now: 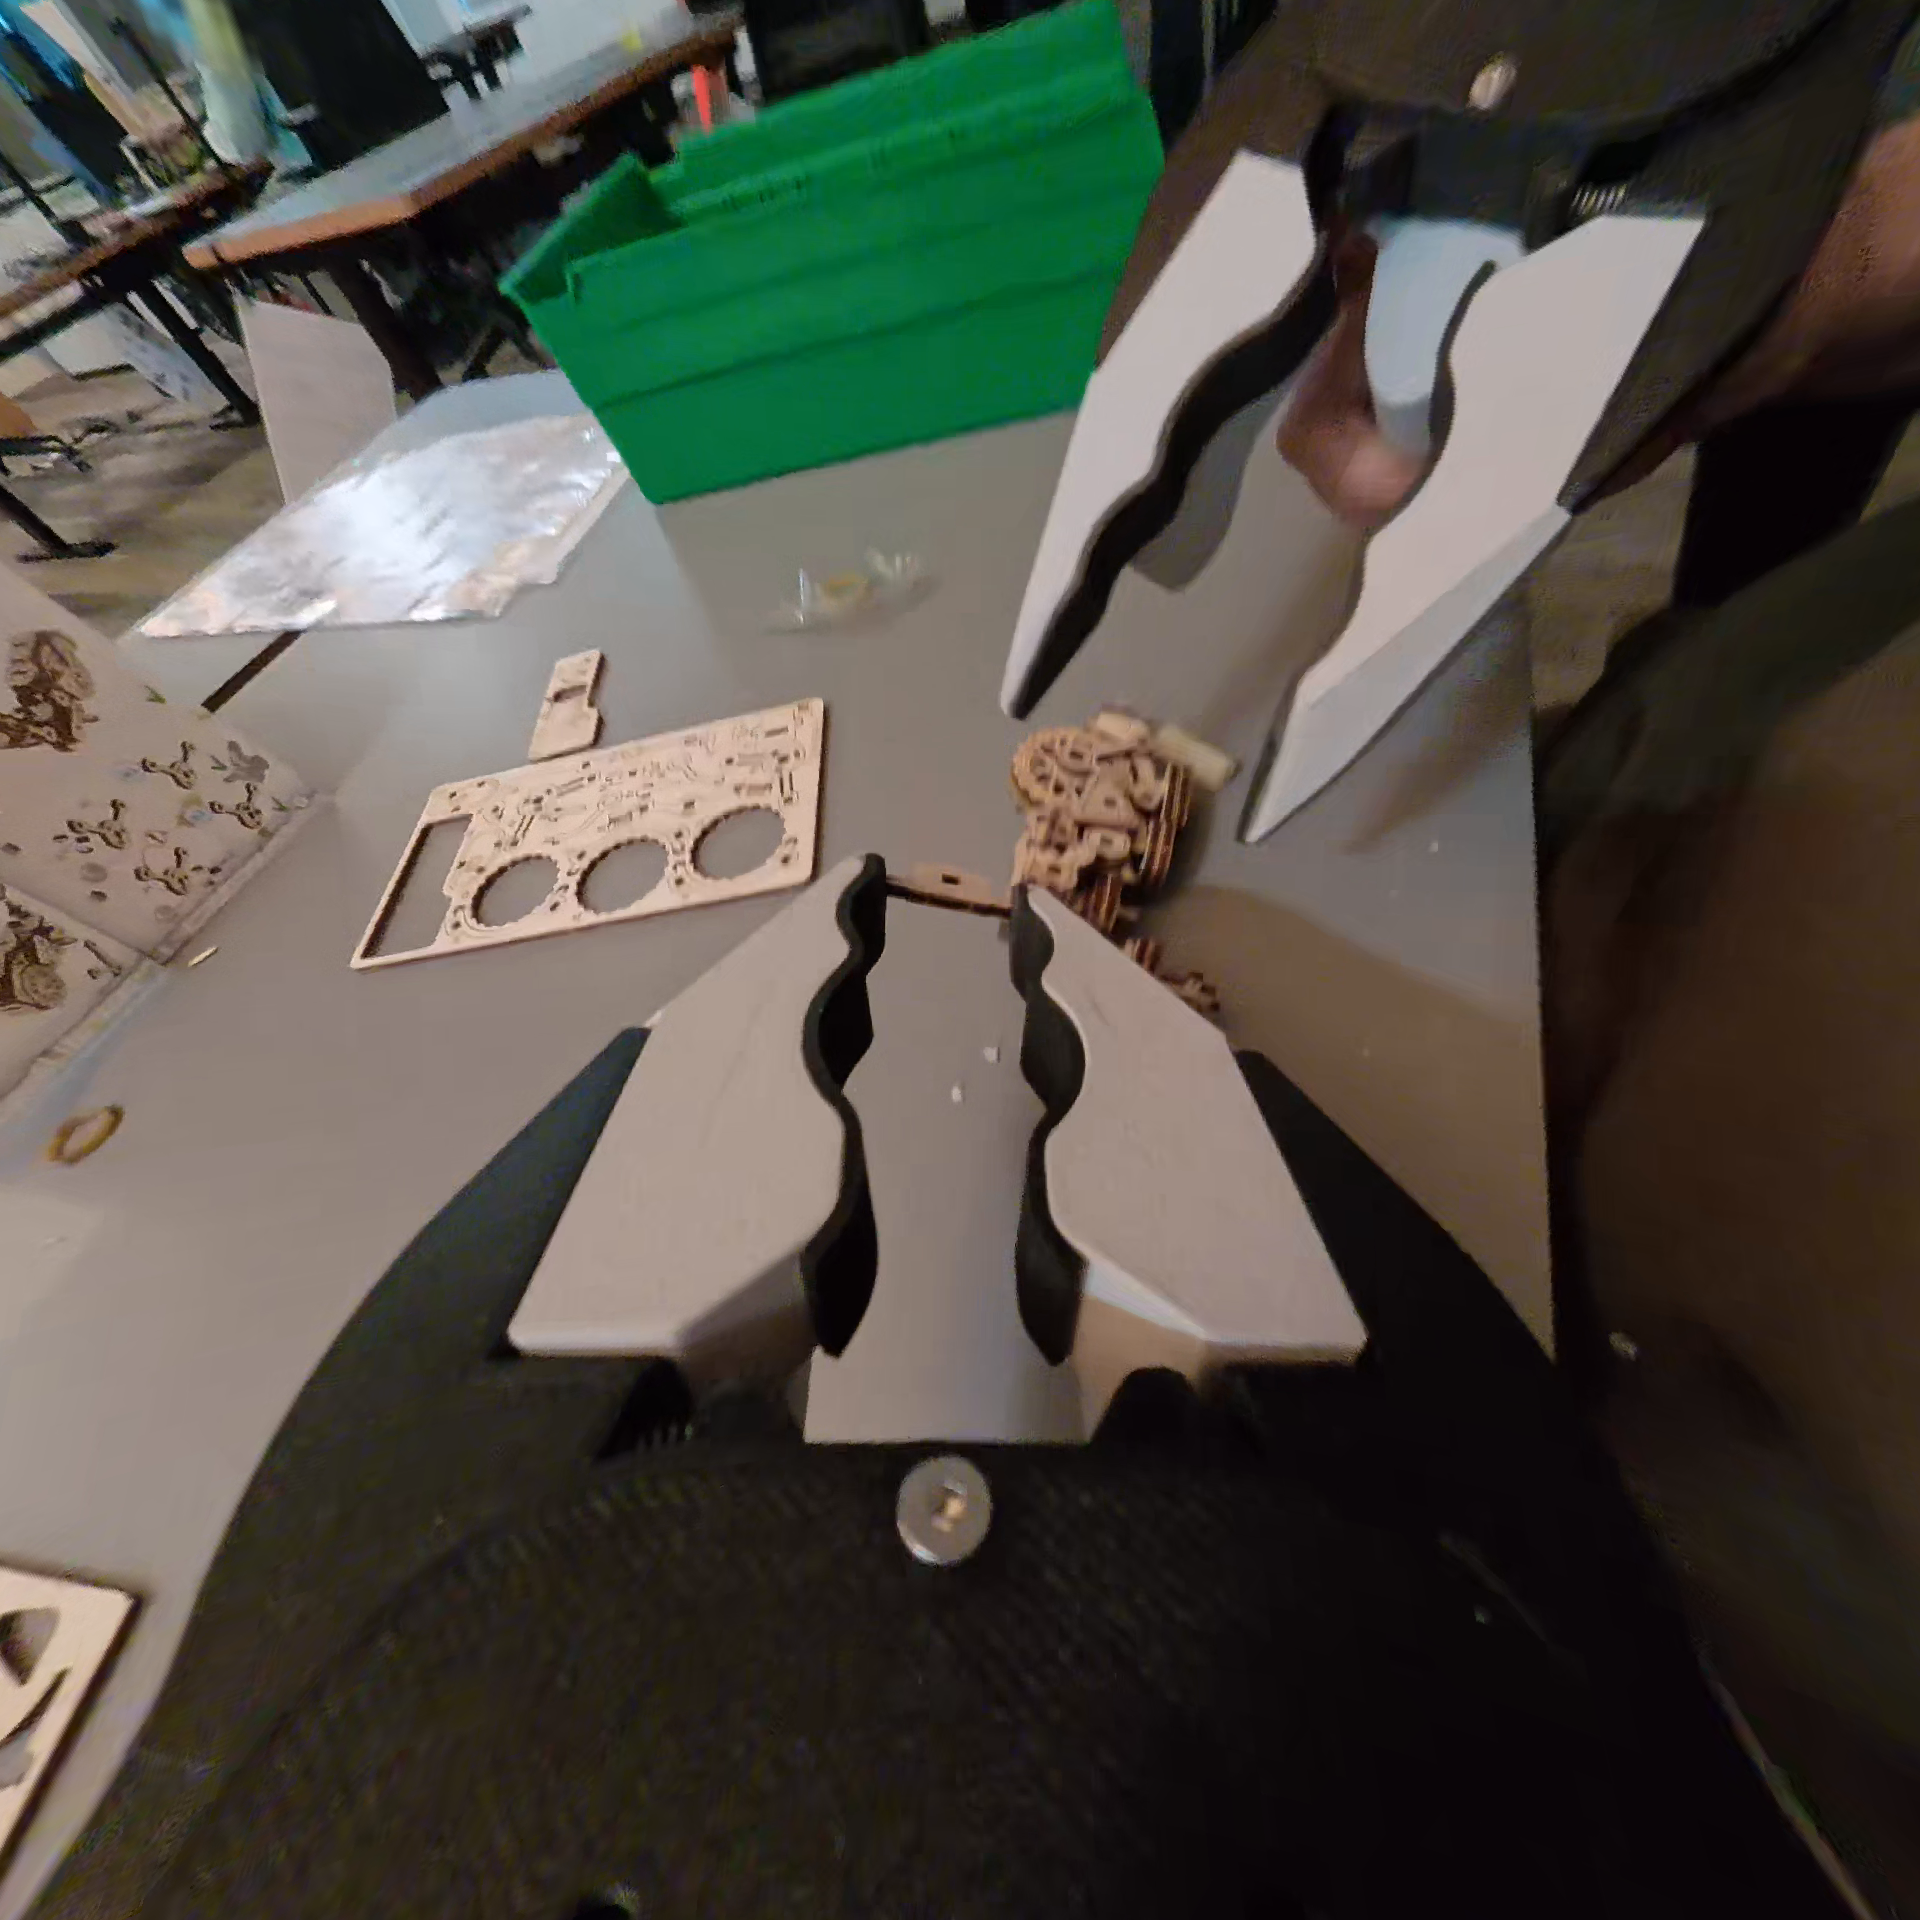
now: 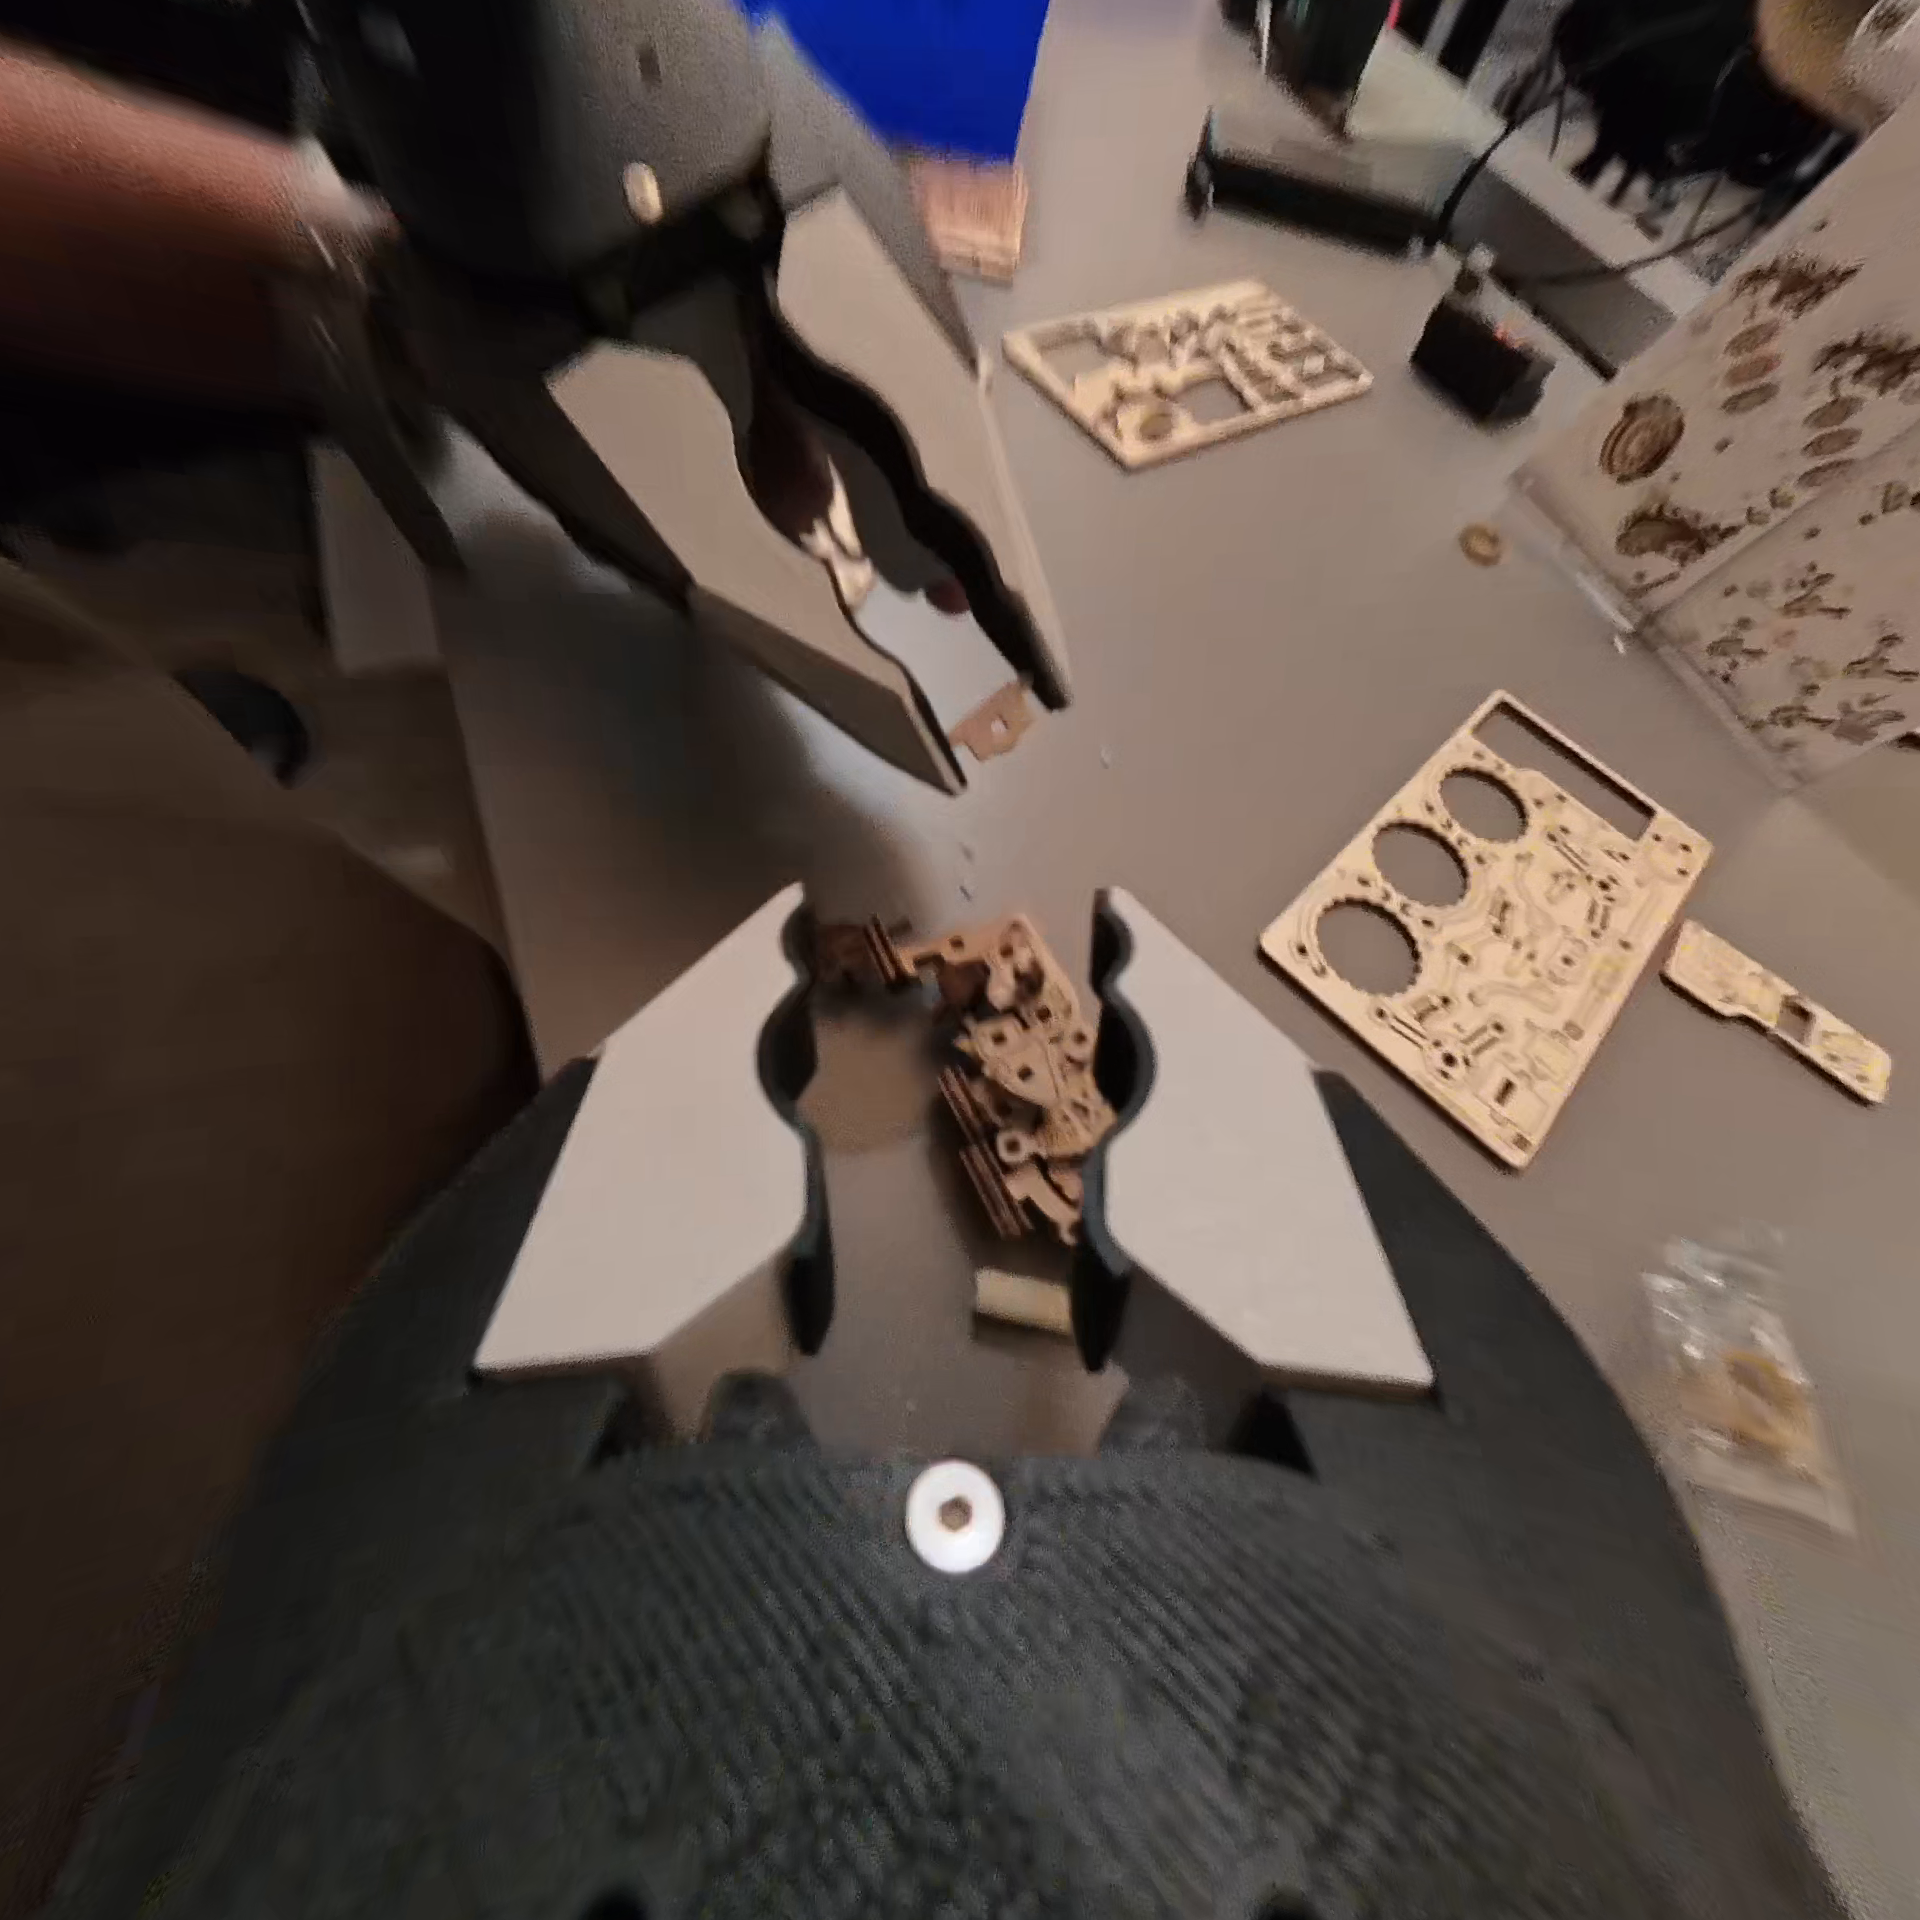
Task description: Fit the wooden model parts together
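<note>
My left gripper is shut on a small flat wooden piece, pinched by its edges between the fingertips. It also shows in the right wrist view with the piece. A pile of small wooden parts lies on the grey table just right of the left gripper's tips. My right gripper is open and empty, hovering over the pile. In the left wrist view, the right gripper points down at the pile from the upper right.
A wooden sheet with three round holes and a small cut-out strip lie left of the pile. A green crate, a silver sheet, a small plastic bag and printed instruction pages surround them. A second wooden sheet lies farther off. Only a small space, under 4 cm, lies between the two pairs of fingers.
</note>
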The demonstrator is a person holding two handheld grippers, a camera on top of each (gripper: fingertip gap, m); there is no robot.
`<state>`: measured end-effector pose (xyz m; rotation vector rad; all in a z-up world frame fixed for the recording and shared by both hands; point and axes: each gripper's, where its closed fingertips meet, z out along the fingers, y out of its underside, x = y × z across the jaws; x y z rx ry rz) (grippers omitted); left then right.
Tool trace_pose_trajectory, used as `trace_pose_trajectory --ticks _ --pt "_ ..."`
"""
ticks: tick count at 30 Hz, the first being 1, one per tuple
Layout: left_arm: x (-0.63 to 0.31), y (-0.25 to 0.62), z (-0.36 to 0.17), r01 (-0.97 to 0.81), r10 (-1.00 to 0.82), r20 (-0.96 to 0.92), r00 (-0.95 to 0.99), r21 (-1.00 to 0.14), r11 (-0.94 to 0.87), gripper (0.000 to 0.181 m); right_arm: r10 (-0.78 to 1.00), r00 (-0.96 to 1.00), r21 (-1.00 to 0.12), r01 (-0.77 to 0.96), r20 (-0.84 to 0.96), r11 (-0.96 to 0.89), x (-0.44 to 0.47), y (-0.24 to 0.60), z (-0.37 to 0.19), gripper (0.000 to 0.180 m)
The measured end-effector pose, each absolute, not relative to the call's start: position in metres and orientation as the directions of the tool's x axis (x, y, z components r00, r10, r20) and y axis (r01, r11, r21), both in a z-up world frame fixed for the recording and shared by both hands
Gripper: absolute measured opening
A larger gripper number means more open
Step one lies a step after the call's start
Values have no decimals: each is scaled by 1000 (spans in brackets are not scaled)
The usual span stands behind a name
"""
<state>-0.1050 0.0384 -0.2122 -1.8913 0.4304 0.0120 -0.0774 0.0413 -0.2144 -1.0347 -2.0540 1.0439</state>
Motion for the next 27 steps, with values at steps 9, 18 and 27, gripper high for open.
trace_pose_trajectory --ticks 9,18,27 --pt "-57 36 -172 -187 -405 -130 905 -977 -104 22 542 -563 -778 511 -624 -366 -69 35 -166 20" --pt "-49 36 -170 -173 -422 -119 899 -981 -91 22 285 -550 -614 631 -785 -475 -61 31 -163 3" --pt "-48 37 -171 -172 -417 -116 902 -980 -98 23 240 -540 -584 669 -807 -459 -59 24 -165 3"
